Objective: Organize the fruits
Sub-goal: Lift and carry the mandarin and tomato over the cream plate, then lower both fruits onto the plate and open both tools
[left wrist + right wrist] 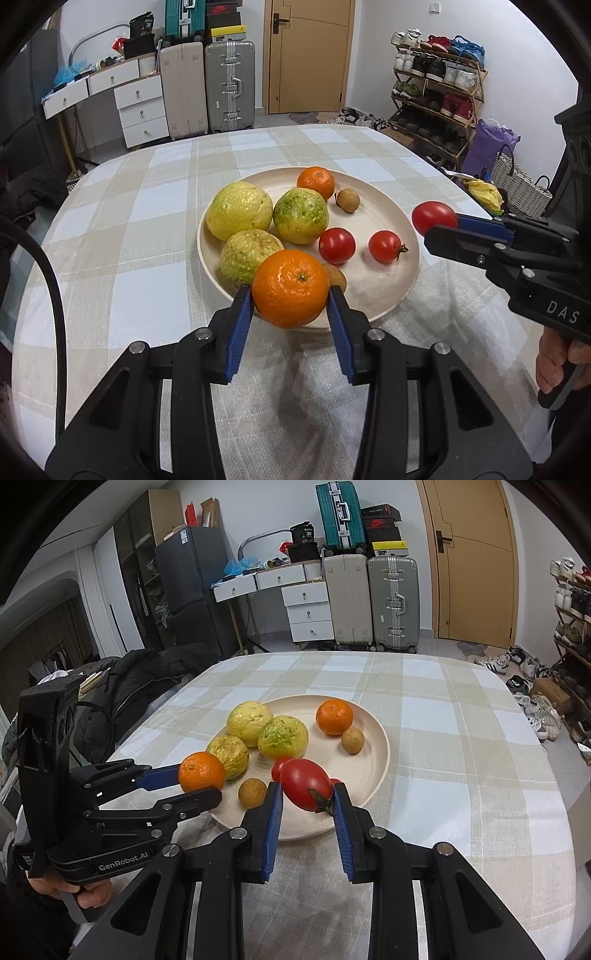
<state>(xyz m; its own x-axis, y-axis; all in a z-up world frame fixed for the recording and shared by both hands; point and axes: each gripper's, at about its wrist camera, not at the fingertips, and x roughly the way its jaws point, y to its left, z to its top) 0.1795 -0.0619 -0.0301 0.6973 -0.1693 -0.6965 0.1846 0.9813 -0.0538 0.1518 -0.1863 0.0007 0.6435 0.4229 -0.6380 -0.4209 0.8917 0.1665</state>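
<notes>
On my left wrist view I read "DAS" in pale letters on the black body of the right gripper [439,230]. On my right wrist view the left gripper [201,782] carries "GenRobot.AI" along its lower black frame. A black bag [305,531] on the desk shows the number "36". A dark shoebox [380,524] above the suitcases bears a red swoosh logo; its lettering is too small for me.

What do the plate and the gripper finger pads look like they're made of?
Plate: matte beige, evenly coloured with no glaze shine, so probably plastic or bamboo fibre, though ceramic can't be ruled out. Finger pads: blue with fine ridges, likely rubber or soft plastic.
</notes>
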